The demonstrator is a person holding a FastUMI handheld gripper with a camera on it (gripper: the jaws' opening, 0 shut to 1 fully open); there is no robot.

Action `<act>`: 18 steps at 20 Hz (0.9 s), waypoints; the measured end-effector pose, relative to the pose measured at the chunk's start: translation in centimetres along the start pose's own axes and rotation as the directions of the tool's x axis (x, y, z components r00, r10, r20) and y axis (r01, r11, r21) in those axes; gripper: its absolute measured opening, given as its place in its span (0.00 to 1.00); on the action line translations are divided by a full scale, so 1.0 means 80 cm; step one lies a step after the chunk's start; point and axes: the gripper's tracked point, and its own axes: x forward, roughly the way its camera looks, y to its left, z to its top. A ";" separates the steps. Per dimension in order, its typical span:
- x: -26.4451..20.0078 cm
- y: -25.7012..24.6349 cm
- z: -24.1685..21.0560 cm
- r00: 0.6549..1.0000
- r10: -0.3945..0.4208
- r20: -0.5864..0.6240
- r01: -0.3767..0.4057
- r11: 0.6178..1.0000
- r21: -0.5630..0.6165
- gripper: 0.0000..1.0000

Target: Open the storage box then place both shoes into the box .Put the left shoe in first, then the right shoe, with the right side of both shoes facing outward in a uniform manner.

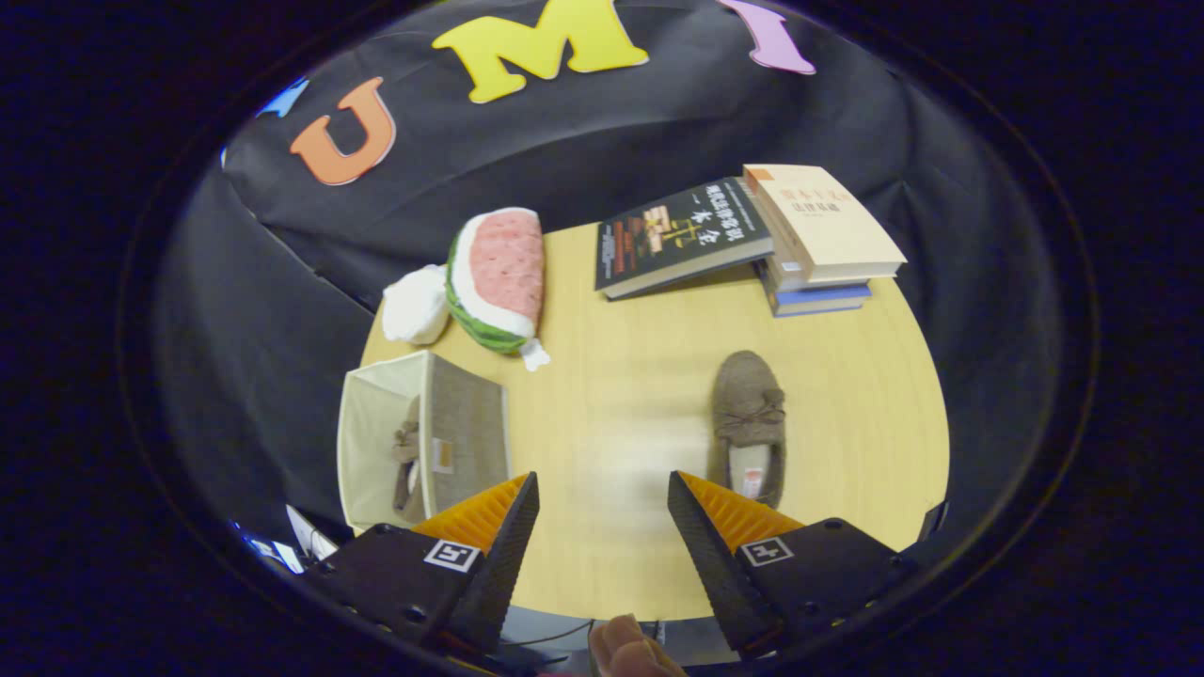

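A grey fabric storage box (pixel 428 432) with a pale lining stands open on the round wooden table (pixel 621 376), just ahead of my left finger. One brown slipper-like shoe (pixel 407 458) stands on its side inside the box. The other brown shoe (pixel 746 425), with a bow on top, lies flat on the table ahead of my right finger, toe pointing away. My gripper (pixel 602 494) is open above the near part of the table, with nothing between its fingers.
A watermelon-slice plush (pixel 497 277) and a white soft thing (pixel 416 306) lie beyond the box. A dark book (pixel 677 235) leans on a stack of books (pixel 818 235) at the table's far right. A fingertip (pixel 632 649) shows below the fingers.
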 end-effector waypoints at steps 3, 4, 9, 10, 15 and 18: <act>0.026 -0.062 0.000 0.996 -0.082 -0.024 0.081 0.997 -0.012 0.94; 0.032 -0.079 -0.001 0.994 -0.101 -0.032 0.100 0.995 -0.009 0.96; 0.083 -0.150 -0.030 0.976 -0.162 -0.143 0.168 0.985 0.031 0.95; 0.094 -0.162 -0.036 0.971 -0.175 -0.161 0.182 0.983 0.036 0.95; 0.142 -0.204 -0.065 0.946 -0.206 -0.251 0.237 0.966 0.101 0.95; 0.154 -0.218 -0.072 0.936 -0.232 -0.266 0.271 0.955 0.120 0.95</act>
